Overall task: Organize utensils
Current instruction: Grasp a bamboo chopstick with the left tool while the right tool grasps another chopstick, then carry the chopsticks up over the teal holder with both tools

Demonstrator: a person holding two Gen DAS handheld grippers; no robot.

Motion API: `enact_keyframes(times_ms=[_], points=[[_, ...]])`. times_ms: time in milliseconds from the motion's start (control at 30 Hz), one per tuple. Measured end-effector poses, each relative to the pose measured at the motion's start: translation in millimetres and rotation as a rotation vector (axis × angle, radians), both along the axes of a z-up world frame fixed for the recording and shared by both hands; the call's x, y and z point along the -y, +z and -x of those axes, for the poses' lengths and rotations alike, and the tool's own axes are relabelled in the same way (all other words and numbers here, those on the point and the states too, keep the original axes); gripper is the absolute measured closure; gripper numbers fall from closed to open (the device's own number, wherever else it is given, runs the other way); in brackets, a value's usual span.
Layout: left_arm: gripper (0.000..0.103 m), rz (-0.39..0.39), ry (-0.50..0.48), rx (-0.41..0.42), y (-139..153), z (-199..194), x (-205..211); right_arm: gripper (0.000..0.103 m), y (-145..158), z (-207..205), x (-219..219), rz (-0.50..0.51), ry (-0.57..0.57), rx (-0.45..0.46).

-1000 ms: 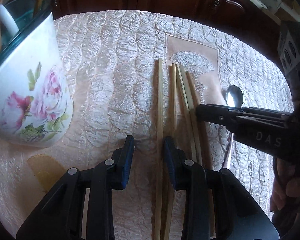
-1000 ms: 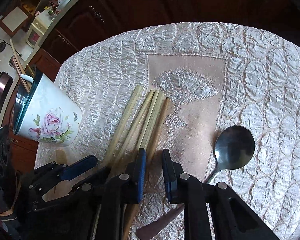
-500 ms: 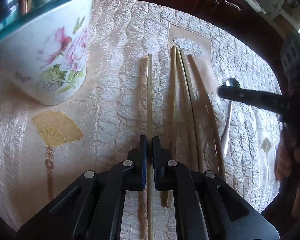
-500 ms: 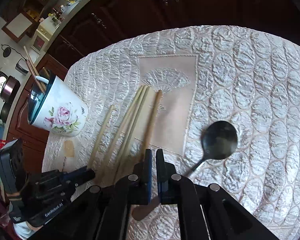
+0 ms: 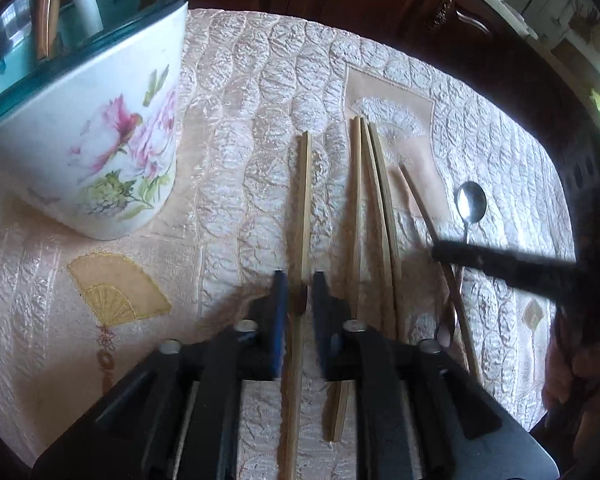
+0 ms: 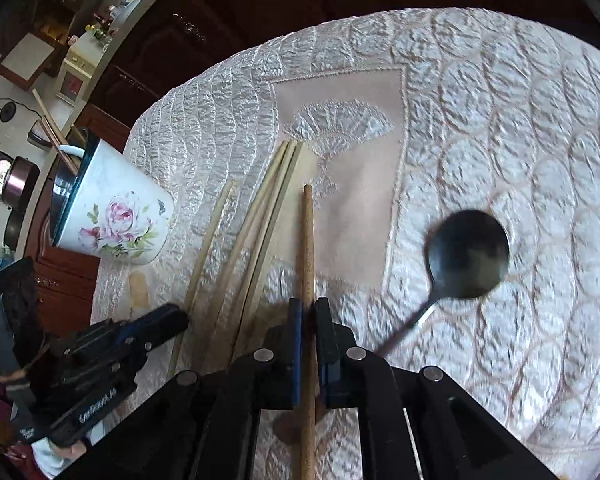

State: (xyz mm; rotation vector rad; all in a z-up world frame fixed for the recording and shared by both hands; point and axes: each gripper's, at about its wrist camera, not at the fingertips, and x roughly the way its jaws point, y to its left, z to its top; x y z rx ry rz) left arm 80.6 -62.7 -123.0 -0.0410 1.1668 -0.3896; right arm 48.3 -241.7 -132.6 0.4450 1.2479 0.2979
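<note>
Two hanging strainers (image 6: 18, 178), right view only.

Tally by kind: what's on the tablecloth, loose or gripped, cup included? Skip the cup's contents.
Pale chopsticks: 4
Brown chopstick: 1
Spoon: 1
Floral cup: 1
Total: 7
</note>
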Motion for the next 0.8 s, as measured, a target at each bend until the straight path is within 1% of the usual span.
enact_keyframes(times_ms=[33, 133, 167, 200, 233, 267, 333, 433, 533, 600, 667, 733, 800], points=[[0.075, -0.002, 0.002, -0.001, 0, -1, -1, 0.097, 2, 8, 3, -0.017, -0.007, -0.011], [0.075, -0.019, -0.007, -0.005, -7, -5, 5, 0.097, 3, 30, 8, -0.035, -0.025, -0.04], [0.082, -0.032, -0.014, -0.003, -8, -5, 6, 0.097, 2, 33, 9, -0.038, -0.036, -0.052], [0.092, -0.048, -0.015, 0.006, -8, -3, 6, 0.097, 7, 33, 1, -0.034, -0.033, -0.052], [0.097, -0.043, -0.024, -0.004, -9, -2, 7, 0.096, 8, 32, -1, -0.023, -0.025, -0.046], [0.098, -0.023, -0.033, -0.019, -9, 0, 4, 0.095, 11, 31, -4, 0.003, -0.01, -0.035], [0.098, -0.018, -0.041, -0.031, -8, 8, 1, 0.095, 17, 26, -11, 0.045, 0.008, -0.012], [0.098, -0.008, -0.051, -0.066, -8, 29, -11, 0.095, 19, 11, -22, 0.079, 0.029, 0.014], [0.098, -0.04, -0.063, -0.06, -5, 41, -12, 0.095, 21, 0, -29, 0.133, 0.06, 0.037], [0.091, -0.042, -0.061, -0.042, -1, 37, -10, 0.095, 17, -7, -30, 0.158, 0.072, 0.024], [0.075, -0.057, -0.053, -0.017, 2, 30, -8, 0.095, 13, -12, -30, 0.167, 0.075, 0.009], [0.072, -0.058, -0.047, 0.003, 3, 19, -5, 0.095, 10, -15, -34, 0.164, 0.067, 0.006], [0.072, -0.075, -0.035, 0.016, 3, 5, 1, 0.095, 10, -15, -30, 0.164, 0.065, 0.002]])
